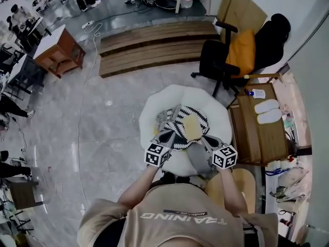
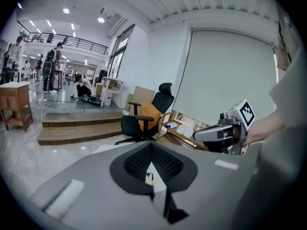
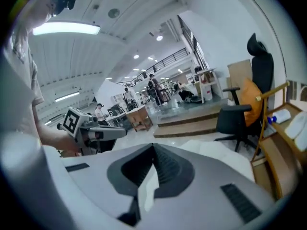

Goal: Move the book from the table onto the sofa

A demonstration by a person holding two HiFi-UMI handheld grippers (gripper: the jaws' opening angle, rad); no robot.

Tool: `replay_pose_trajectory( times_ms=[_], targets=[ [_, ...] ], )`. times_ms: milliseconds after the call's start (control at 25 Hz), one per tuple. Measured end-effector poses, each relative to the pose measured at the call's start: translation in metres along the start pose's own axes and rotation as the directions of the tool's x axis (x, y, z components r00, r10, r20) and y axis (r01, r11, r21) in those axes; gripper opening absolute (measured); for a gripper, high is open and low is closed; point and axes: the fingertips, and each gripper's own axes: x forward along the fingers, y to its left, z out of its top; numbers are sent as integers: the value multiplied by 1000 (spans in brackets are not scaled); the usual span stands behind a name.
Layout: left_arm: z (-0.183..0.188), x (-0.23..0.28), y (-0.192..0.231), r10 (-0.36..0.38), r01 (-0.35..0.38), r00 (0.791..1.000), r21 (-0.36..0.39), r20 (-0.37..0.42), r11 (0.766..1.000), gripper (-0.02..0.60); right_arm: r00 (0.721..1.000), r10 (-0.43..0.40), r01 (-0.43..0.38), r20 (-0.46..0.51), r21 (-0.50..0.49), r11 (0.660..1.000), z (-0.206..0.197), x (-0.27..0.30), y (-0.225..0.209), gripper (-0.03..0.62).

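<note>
"At the tongs, anything held?"
"No. The left gripper (image 2: 152, 150) and the right gripper (image 3: 153, 150) are both clenched and empty — the book (image 1: 182, 125) lies below their tips on the sofa (image 1: 203, 99)."
"Risk?"
"A dip of those hard grey jaws could snag its zigzag-patterned cover. White, rounded and plush-looking, the sofa may let it slide."

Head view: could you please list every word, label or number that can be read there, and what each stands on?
"TRAINING": large pale letters on the person's shirt, seen upside down.
"ADVENTURE", apparently: small dark tag beside those letters, barely legible.
Marker cubes: black-and-white square patterns only, no words.
Bottle on the wooden side table: label too small to read.
</note>
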Motion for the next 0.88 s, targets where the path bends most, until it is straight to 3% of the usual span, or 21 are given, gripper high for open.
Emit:
replay_pose_trajectory(
  times_ms=[240, 440, 600, 880],
  targets=[
    [83, -34, -7, 14, -24, 996, 102, 91, 994, -3, 987, -49, 63, 152, -83, 995, 76, -26, 28, 5],
    [130, -61, -31, -14, -16, 986, 173, 166, 985, -2, 955, -101, 149, 280, -154, 977, 130, -55, 47, 5],
    [167, -80, -32, -10, -35, 973, 189, 230, 981, -3, 925, -94, 181, 367, -210, 961, 179, -69, 71, 5],
    [184, -94, -31, 14, -76, 960, 214, 280, 974, -3, 916, -93, 203, 391, -250, 947, 199, -74, 94, 5]
  ],
)
